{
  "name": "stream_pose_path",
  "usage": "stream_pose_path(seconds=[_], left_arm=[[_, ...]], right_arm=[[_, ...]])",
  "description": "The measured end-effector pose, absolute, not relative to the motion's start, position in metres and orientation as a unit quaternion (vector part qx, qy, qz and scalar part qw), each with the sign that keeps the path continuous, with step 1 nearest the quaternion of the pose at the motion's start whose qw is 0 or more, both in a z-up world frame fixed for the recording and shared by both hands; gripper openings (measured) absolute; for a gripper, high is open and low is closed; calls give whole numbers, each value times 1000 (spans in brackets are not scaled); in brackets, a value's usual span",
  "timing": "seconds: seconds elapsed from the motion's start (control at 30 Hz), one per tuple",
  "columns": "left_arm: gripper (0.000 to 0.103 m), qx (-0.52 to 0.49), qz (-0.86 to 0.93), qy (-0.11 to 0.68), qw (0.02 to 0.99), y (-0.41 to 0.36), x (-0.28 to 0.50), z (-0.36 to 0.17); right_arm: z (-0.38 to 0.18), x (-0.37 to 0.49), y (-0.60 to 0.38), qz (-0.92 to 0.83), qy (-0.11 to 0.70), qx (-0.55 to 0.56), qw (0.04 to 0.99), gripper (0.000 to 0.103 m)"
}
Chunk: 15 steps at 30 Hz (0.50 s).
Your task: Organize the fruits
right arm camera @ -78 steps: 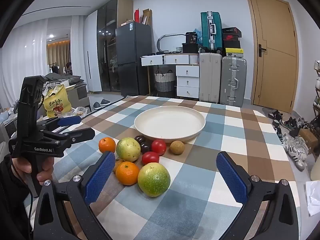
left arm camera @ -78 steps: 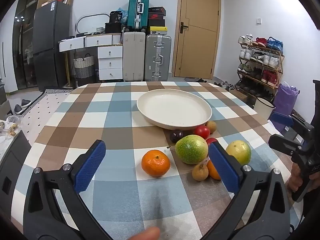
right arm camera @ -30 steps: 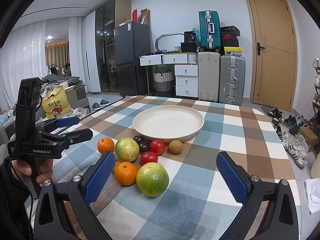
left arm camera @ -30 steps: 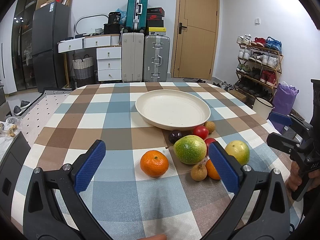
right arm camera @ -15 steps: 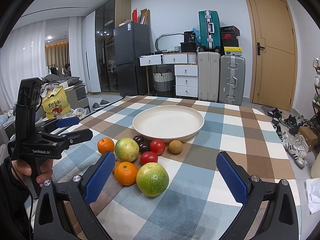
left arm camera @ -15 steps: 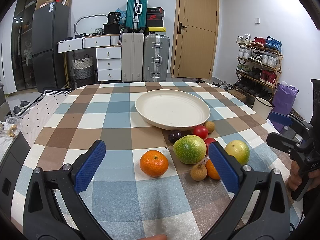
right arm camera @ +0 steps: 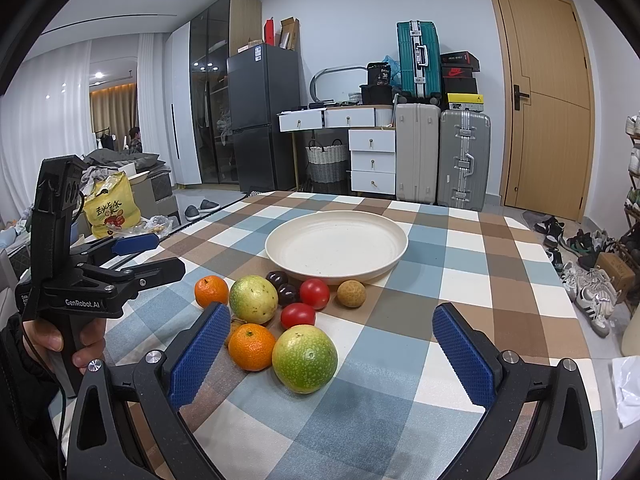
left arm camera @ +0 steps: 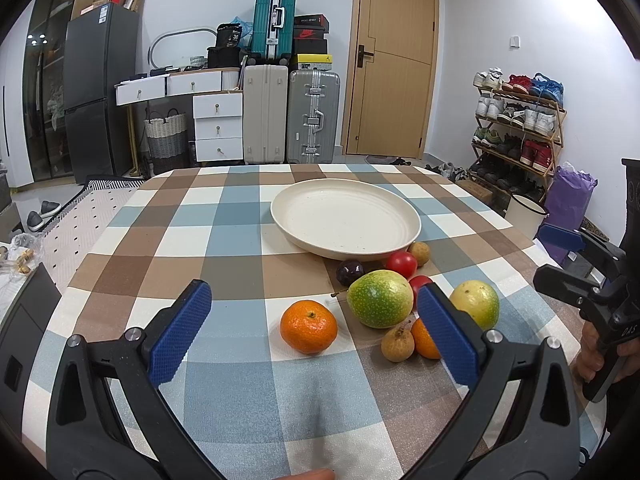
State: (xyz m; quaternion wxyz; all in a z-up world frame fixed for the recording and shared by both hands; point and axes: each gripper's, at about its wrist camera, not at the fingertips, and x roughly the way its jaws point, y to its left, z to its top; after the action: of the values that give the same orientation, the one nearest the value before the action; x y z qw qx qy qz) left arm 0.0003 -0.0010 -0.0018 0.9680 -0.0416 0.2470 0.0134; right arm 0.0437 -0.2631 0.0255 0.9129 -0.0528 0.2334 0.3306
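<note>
**Fruit clustered by plate, both claws spread and holding nothing**

Fruit sits in a loose pile on the checked-cloth table [left arm camera: 240, 236], just at the near rim of the round cream ceramic plate [left arm camera: 346, 216]. Nothing lies in the plate.

Pile contents:
- mottled green round fruit [left arm camera: 380, 299], touching the red tomato [left arm camera: 401, 264] behind it
- second green-yellow round fruit [right arm camera: 305, 358], nearest the right claw
- orange mandarin [left arm camera: 308, 326], slightly apart on the pile's left side
- second orange mandarin [right arm camera: 251, 346], touching the green-yellow fruit
- dark purple plums [right arm camera: 282, 285], by the plate rim
- second red tomato [right arm camera: 298, 315]
- small tan round fruit [right arm camera: 351, 293], touching the plate rim
- small brown stemmed fruit [left arm camera: 397, 344], near edge of the pile

Left claw [left arm camera: 316, 336]: blue pads wide apart, hovering above the table, mandarin between them in view.

Right claw [right arm camera: 332, 360]: pads wide apart, above the table, green-yellow fruit between them in view.
</note>
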Motion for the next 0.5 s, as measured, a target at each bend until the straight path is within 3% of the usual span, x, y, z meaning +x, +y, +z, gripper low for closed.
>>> stream_pose_path(seconds=[0.5], left_arm=[[102,-41,13,247,968,-2,-2,2]], right_arm=[[25,46,-268,325,229,-51,916,103]])
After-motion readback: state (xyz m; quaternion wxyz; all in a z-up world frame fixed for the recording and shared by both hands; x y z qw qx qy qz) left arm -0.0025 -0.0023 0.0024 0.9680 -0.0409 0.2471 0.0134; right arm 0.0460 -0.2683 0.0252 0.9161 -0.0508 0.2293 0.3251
